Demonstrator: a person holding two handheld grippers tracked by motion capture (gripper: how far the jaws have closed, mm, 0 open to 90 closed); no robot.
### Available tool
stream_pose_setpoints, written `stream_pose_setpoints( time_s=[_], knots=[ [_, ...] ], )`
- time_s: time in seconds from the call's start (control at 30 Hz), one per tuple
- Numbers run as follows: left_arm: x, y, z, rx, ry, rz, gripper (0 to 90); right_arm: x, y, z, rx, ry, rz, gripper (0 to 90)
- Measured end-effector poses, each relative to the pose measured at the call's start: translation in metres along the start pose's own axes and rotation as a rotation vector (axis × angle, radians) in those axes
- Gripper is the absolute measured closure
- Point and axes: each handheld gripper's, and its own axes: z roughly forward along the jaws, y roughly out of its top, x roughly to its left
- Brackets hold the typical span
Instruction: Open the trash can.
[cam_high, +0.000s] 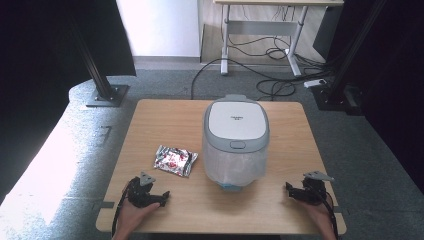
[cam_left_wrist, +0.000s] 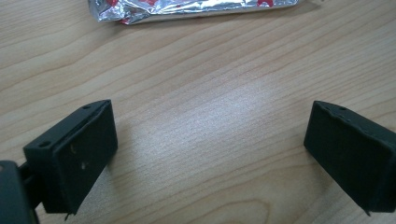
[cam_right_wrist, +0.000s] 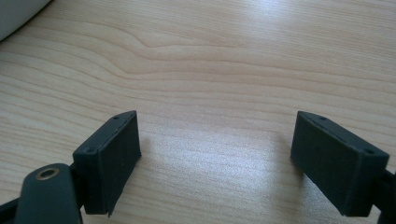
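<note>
So both grippers are just parked near the front edge of the wooden table (cam_high: 150, 112). The left gripper (cam_high: 150, 196) sits at the near left corner, jaws spread wide with nothing but bare wood between them. Same deal with the right gripper (cam_high: 300, 192) over at the near right corner: jaws wide apart, holding nothing.

The foil snack packet (cam_high: 174, 160) is lying flat on the table a bit ahead of the left gripper, apart from it; in the left gripper view you can see its crinkly silver-and-red edge at the top of the frame.

Right beside the packet, in the middle of the table, stands a small bin (cam_high: 235, 145) with a white-and-grey lid, closed, and a clear bag liner hanging down around its sides.
</note>
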Motion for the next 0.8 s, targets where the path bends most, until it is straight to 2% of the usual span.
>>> stream_pose_setpoints(
  time_s=[0.23,0.37,0.6,0.8],
  knots=[
    [0.0017,-0.0001,-0.0005,-0.008,0.014,-0.016,4.6,0.0002,-0.0001,-0.0001,0.000,-0.002,0.001,15.2],
    [0.0044,-0.0008,-0.0041,-0.014,0.026,-0.036,14.6,0.0001,0.0000,0.0000,0.000,-0.002,0.002,15.1],
    [0.0067,0.0000,-0.0063,-0.010,0.017,-0.060,16.4,0.0002,0.0002,0.0002,0.000,-0.003,0.003,15.1],
    [0.0062,-0.0003,-0.0065,-0.009,0.021,-0.052,18.0,0.0004,0.0002,0.0000,-0.001,-0.004,0.001,16.5]
  ],
)
